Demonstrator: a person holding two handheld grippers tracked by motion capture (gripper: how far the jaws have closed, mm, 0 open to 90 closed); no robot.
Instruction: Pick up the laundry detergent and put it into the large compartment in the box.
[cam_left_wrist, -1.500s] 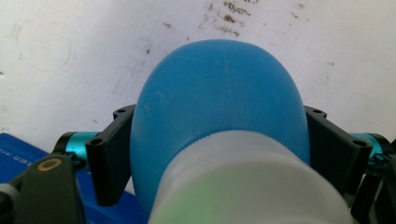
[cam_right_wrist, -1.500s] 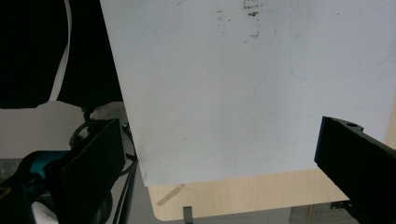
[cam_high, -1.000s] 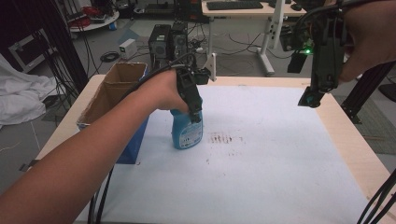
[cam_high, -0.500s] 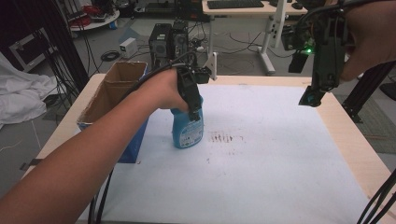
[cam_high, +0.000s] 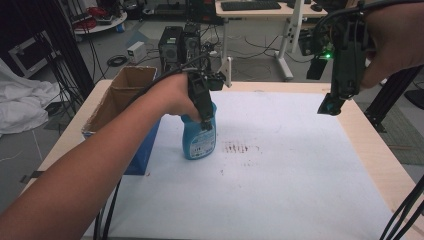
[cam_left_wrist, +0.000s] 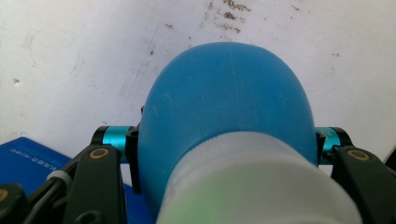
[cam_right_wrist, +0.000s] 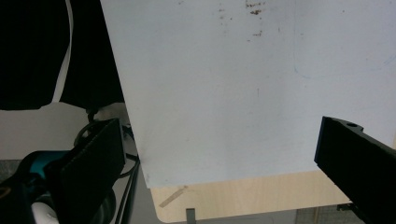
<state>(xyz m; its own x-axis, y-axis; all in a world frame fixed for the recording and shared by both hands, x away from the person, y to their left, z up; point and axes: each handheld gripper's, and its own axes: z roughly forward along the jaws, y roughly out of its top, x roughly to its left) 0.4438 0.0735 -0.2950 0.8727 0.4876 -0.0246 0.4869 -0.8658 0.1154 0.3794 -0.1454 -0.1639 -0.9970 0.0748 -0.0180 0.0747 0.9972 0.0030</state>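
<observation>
Your left tool (cam_high: 206, 121) has just clamped the blue spray bottle (cam_high: 199, 141), upright on the tabletop (cam_high: 280, 170); right tool (cam_high: 331, 106) gapes empty.

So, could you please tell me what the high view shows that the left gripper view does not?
High view alone: the cardboard box at the table's left edge, the right gripper held above the far right corner with nothing between its jaws, and the bottle's label. Left gripper view alone: the left gripper with both jaws pressed against the bottle's sides, seen from above its white neck. Both: the blue spray bottle standing on the stained white table cover.
</observation>
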